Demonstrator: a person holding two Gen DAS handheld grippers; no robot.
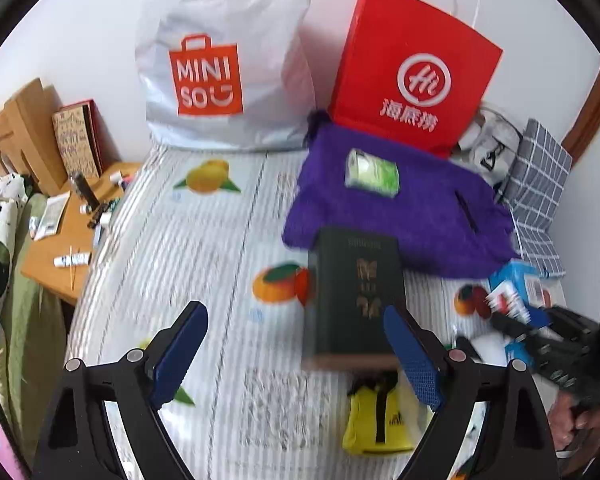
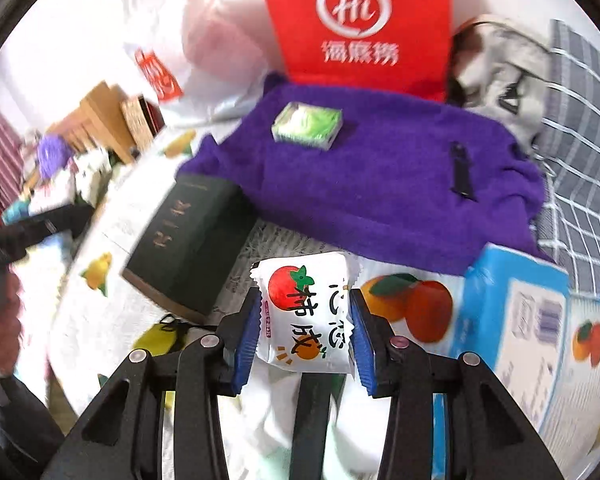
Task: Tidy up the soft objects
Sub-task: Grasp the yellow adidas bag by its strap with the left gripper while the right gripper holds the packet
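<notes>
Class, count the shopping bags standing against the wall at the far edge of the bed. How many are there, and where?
2. A grey plastic Miniso bag stands on the left; a red paper bag with white handles stands to its right, behind the purple towel. Others may be hidden.

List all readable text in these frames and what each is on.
"MINISO": grey bag.
"Hi" over three Chinese characters, "海底捞": red bag.
Gold lettering, too blurred: dark book.
Chinese print, unclear: white packet in the right gripper.
Label too blurred: blue box.
</notes>
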